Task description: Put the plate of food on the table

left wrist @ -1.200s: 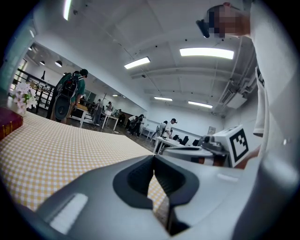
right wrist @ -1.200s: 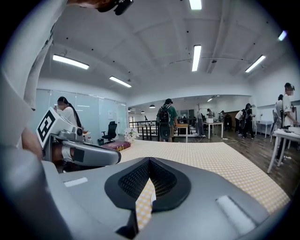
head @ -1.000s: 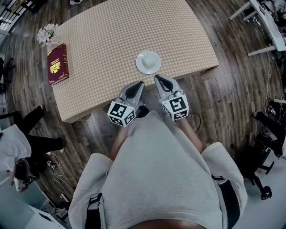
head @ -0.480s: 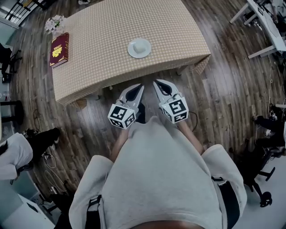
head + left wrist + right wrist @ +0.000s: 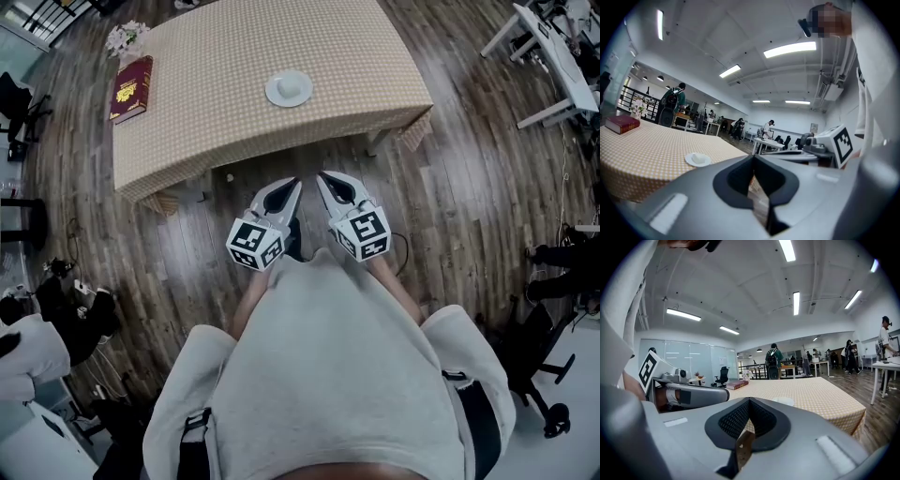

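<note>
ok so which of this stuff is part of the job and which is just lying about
Job:
- plate of food, already on the table
- left gripper and right gripper, jaws together, both empty

Lying about:
- red book
- flowers, beside the book at the table's corner

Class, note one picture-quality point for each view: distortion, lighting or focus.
Head view: fisheye bows the table edges; light even, sharp. Left gripper view: black corners, ceiling light glares, the left gripper looks soft. Right gripper view: same dark border; right gripper soft, table beyond clearer.
</note>
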